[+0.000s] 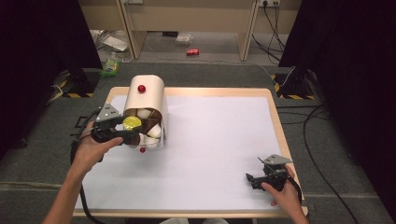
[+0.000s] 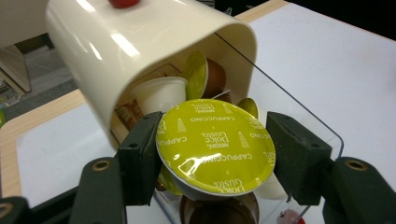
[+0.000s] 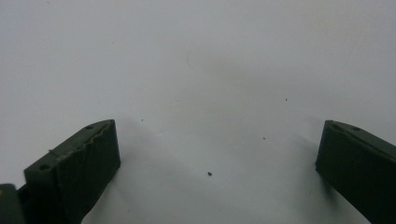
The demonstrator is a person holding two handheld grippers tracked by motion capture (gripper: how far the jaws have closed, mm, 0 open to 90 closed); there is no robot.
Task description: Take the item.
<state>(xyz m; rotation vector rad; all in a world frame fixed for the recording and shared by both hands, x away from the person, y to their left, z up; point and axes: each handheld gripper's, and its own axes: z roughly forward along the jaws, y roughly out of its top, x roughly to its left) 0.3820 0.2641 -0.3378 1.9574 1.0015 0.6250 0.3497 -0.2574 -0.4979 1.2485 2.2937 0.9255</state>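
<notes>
Capsule [image 1: 132, 123] with a yellow-green foil lid sits between the jaws of the left gripper [image 1: 126, 133] in the high view, right at the open mouth of the cream capsule dispenser [image 1: 149, 95], which stands toward the far left of the white table [image 1: 219, 144]. The person's left hand [image 1: 91, 149] holds that gripper beside the dispenser's front, where more capsules are heaped inside. A red knob [image 1: 141, 88] sits on the dispenser's curved top. Over at the near right edge, the right gripper [image 1: 252, 179] rests in the right hand [image 1: 285, 191], well apart from the dispenser, its jaws pointing left across bare table.

From the left gripper view, the capsule [image 2: 215, 147] is clamped: both black pads press on its rim, one at each side, and the lid faces the camera, printed "CAPPUCCINO". The left gripper [image 2: 212, 154] is closed on it as far as the capsule allows. Just behind stands the dispenser [image 2: 140, 51], tilted in this view, with a white capsule [image 2: 161, 93] and a brown one [image 2: 215, 77] inside its mouth, and a clear plastic front wall [image 2: 299, 112] to the right.

From the right gripper view, the right gripper [image 3: 219, 158] has its jaws spread wide, with nothing between them; below lies only the white table surface [image 3: 201, 70].
</notes>
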